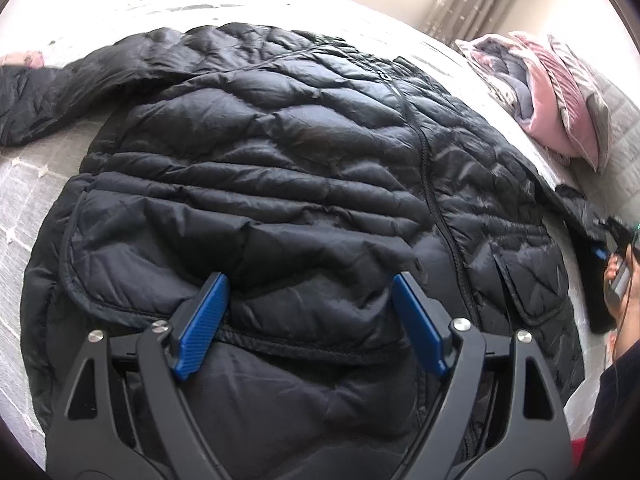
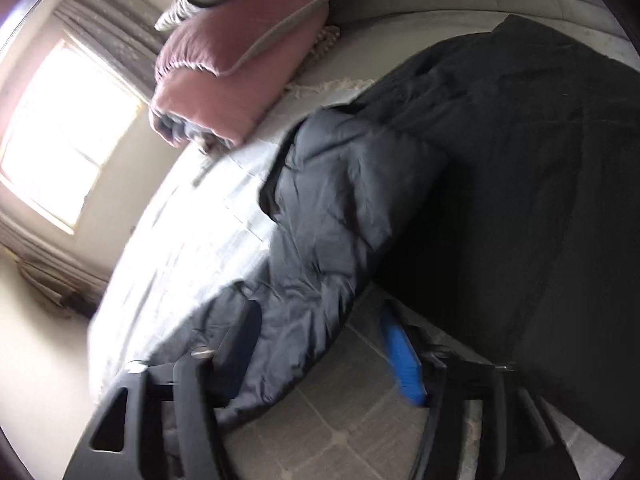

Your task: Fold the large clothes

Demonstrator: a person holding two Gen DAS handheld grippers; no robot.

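Note:
A large black puffer jacket lies spread flat, front up, on the bed. Its zip runs down the middle and one sleeve stretches to the far left. My left gripper hovers over the hem, jaws wide apart, and the blue pads grip nothing. At the right edge of the left wrist view a hand holds my right gripper by the jacket's other sleeve. In the blurred right wrist view that sleeve runs down between the spread fingers of my right gripper. Bed cover shows beside the blue pad.
Pink and grey pillows are stacked at the bed's far right corner, also close in the right wrist view as pillows. A bright window with curtains lies beyond the bed. A small pink item sits by the far-left sleeve end.

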